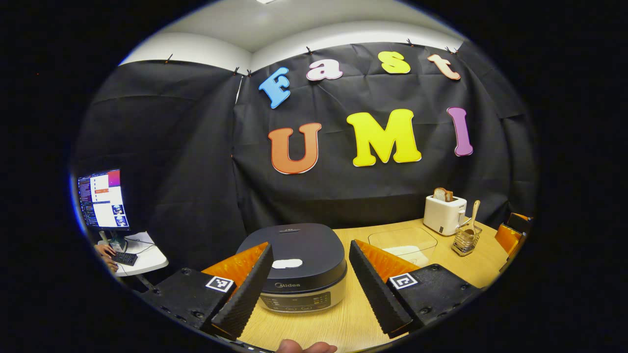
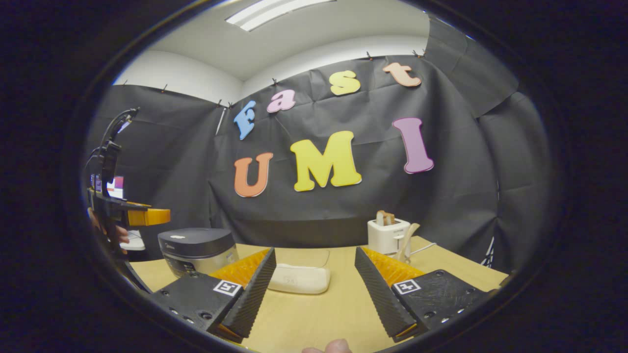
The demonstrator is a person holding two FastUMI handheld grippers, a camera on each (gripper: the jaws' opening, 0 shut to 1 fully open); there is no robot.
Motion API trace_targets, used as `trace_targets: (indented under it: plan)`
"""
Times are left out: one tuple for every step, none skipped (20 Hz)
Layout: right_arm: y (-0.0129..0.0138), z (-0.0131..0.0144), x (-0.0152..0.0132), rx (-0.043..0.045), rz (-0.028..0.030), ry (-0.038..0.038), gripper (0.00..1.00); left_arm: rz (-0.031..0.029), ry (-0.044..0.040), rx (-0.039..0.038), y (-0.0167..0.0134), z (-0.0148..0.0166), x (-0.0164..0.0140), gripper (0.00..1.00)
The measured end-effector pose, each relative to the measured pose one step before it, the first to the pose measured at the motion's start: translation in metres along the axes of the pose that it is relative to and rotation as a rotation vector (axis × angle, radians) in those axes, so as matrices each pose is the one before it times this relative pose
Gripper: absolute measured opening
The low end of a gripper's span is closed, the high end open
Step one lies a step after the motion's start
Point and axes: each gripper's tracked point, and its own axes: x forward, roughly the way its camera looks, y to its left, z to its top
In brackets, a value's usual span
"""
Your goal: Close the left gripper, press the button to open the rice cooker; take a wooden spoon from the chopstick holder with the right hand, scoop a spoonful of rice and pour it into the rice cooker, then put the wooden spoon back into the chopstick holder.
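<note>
While both pairs of fingers stand spread apart with nothing between them, the left gripper (image 1: 306,287) hangs over the near edge of the wooden desk (image 1: 343,318), facing the rice cooker (image 1: 299,267); item: dark, rounded-square cooker, lid down, a pale patch on the lid, control panel facing the camera. Item: clear rectangular container (image 1: 403,243) holding white rice, on the desk behind and right of the cooker. Item: wire chopstick holder (image 1: 466,240), right of the container, with a wooden spoon (image 1: 474,215) standing upright in it, handle up. Item: white toaster (image 1: 444,214) with bread slices in its slots, just behind the holder. Item: monitor (image 1: 102,200) and keyboard on a small white side table at far left, a person's hands at the keys. In the right gripper view, the right gripper (image 2: 314,289) sits above the desk facing the rice container (image 2: 300,277), cooker (image 2: 198,249) to the left, toaster (image 2: 387,234) and spoon (image 2: 409,238) beyond to the right; the left gripper (image 2: 132,213) is held above the cooker at far left.
</note>
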Motion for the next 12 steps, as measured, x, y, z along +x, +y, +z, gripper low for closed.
trace_targets:
  plan:
    - [-0.00578,0.00078,-0.00066,0.00286,-0.01004,-0.00760,0.92,0.00107,0.03128,-0.00916,0.00535,0.00090,0.00676,0.99]
    - [-0.00544,0.00147,-0.00014,-0.00088,-0.00942,-0.00475,0.96,0.00743,0.03773,-0.01021,0.00579,-0.00005,0.00711,0.99]
    - [-0.00543,-0.00095,-0.00020,-0.01334,-0.01461,-0.00365,0.96,0.01153,0.03068,-0.00624,0.00733,-0.00039,0.00771,0.99]
    - [-0.00572,0.00072,-0.00095,-0.01591,-0.01556,-0.00669,0.96,0.00325,0.03216,-0.00207,0.00379,0.00063,0.00577,0.99]
    - [-0.00186,0.00087,-0.00056,-0.00853,-0.00604,-0.00545,0.92,-0.00363,0.04006,0.00149,-0.00126,-0.00053,0.00495,0.99]
    - [0.00027,-0.00016,-0.00066,0.00052,0.00265,-0.00129,0.92,0.00024,0.03505,0.00727,0.00026,0.00014,0.00463,0.92]
    - [0.00241,-0.00126,-0.00123,0.00231,0.00704,0.00006,0.96,0.01240,0.02350,0.00870,0.00397,0.00147,0.00453,0.89]
    - [-0.00089,-0.00056,0.00004,-0.00468,0.00130,-0.00197,0.96,0.01729,0.02313,0.01191,0.00497,0.00174,0.00504,0.89]
    - [-0.00239,0.00158,-0.00114,-0.01408,-0.00750,-0.00601,0.96,0.00183,0.02174,0.01364,0.00226,-0.00059,0.00509,0.86]
    - [-0.00206,0.00097,-0.00028,-0.01574,-0.00808,-0.00859,0.92,-0.00110,0.03452,0.00469,0.00137,-0.00312,0.00439,0.78]
    - [-0.00130,0.00176,-0.00064,-0.01142,-0.00375,-0.00777,0.92,-0.01102,0.03753,-0.01045,-0.00130,-0.00483,0.00378,0.74]
    - [-0.00033,0.00096,-0.00044,-0.00420,0.00043,-0.00489,0.92,-0.01436,0.03859,-0.01493,-0.00199,-0.00591,0.00527,0.60]
